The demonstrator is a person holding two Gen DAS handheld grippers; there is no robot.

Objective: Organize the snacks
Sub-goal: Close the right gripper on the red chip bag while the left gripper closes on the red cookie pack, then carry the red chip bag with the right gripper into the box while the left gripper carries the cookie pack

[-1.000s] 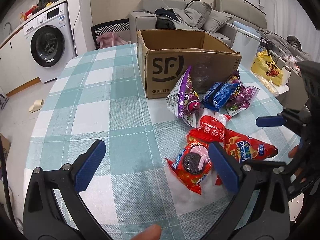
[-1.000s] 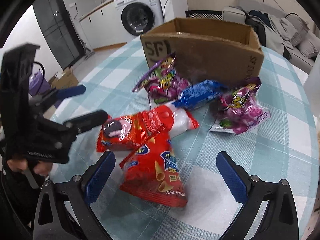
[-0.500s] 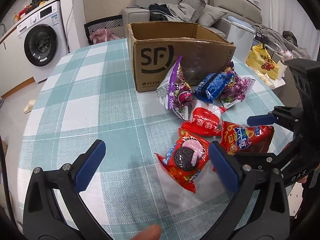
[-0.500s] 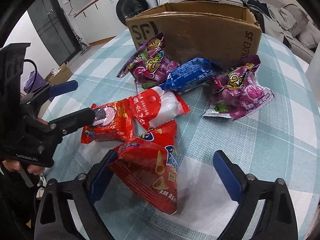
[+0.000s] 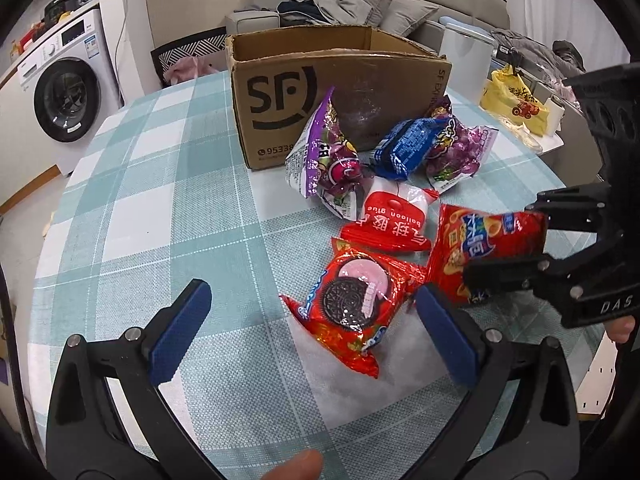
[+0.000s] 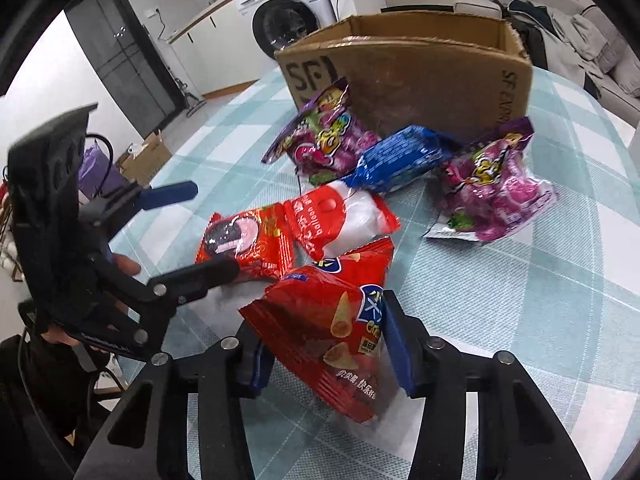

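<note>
Right wrist view shows my right gripper point(image 6: 326, 354) clamped on the red cone-snack bag point(image 6: 332, 320), pads pressing its two side edges, so I hold crinkly film and air more than anything solid. I judge the film could slide out if I lift fast, or the bag could sag and drag its far end across the tabletop point(image 6: 500, 304). That far end lies against the Oreo pack point(image 6: 244, 240) and the red-and-white pack point(image 6: 340, 220), so a low sweep could shove both. Squeezing harder risks crushing the cones.

My left gripper point(image 5: 310, 330) hangs with fingers wide apart and holding nothing, the Oreo pack point(image 5: 352, 300) lying between them. Its right finger point(image 5: 446, 340) sits just beside the right gripper's fingers, so the two rigs could knock together if I move both at once.

Beyond sit two purple bags point(image 6: 324, 136), point(image 6: 496, 188) and a blue pack point(image 6: 400, 156) against the box point(image 6: 420, 76). Its near wall stands tall: I must clear the rim or the bag will catch and slip free.
</note>
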